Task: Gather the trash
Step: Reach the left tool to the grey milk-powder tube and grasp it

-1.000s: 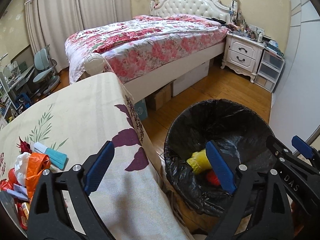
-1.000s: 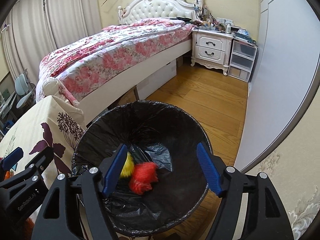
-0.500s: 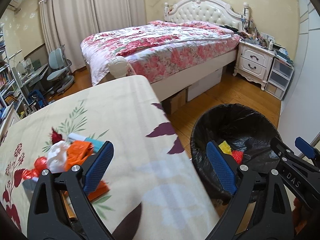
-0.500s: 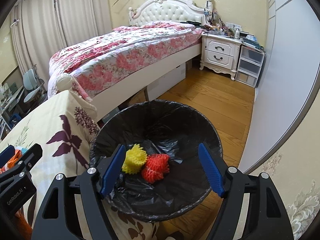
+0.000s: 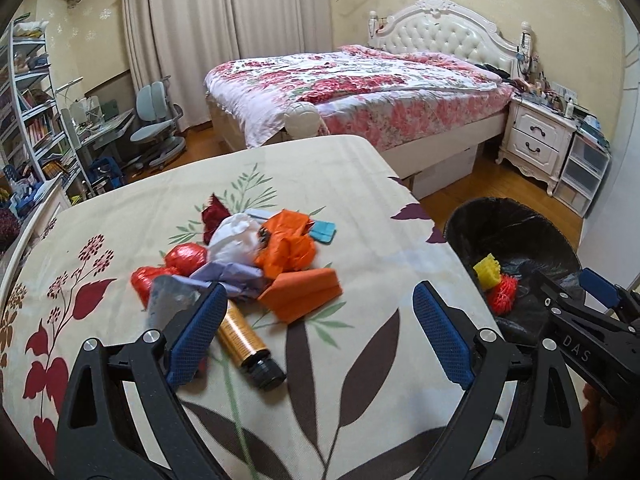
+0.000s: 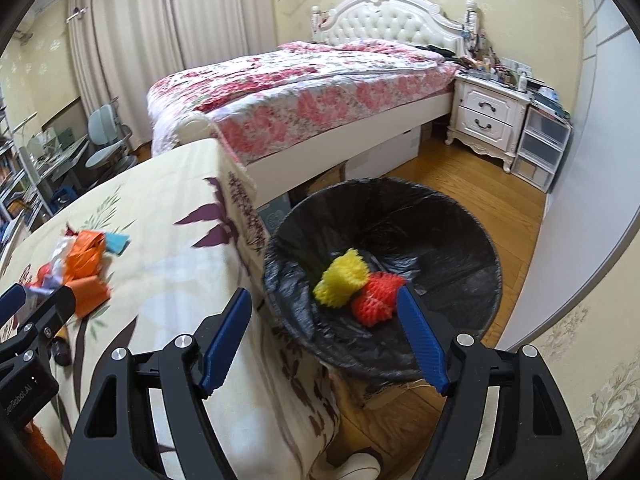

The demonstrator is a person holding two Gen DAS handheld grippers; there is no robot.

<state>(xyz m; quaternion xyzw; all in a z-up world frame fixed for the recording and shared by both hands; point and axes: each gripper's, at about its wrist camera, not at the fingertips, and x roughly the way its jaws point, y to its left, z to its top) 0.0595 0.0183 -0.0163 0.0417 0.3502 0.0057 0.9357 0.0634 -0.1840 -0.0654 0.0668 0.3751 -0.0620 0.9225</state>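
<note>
- The left gripper [image 5: 316, 326], black-framed with blue pads, is hanging over the cream floral-print tablecloth [image 5: 360, 216] with its jaws standing wide apart and nothing between them.
- A heap of trash is lying just beyond its left pad: crumpled red wrappers [image 5: 168, 268], a white plastic bag [image 5: 236, 236], a crumpled orange plastic bag [image 5: 286, 246], a folded orange paper [image 5: 304, 292] and a gold tube with a black cap [image 5: 248, 340].
- Bare cloth is stretching from the heap to the table's right edge, leaving open room.
- The black-lined round trash bin [image 6: 452, 216] is standing on the wooden floor just beside that edge, holding a yellow foam net [image 6: 342, 278] touching a red foam net [image 6: 374, 298].
- The right gripper [image 6: 324, 342] is hovering across the table edge and bin rim, jaws spread, empty.
</note>
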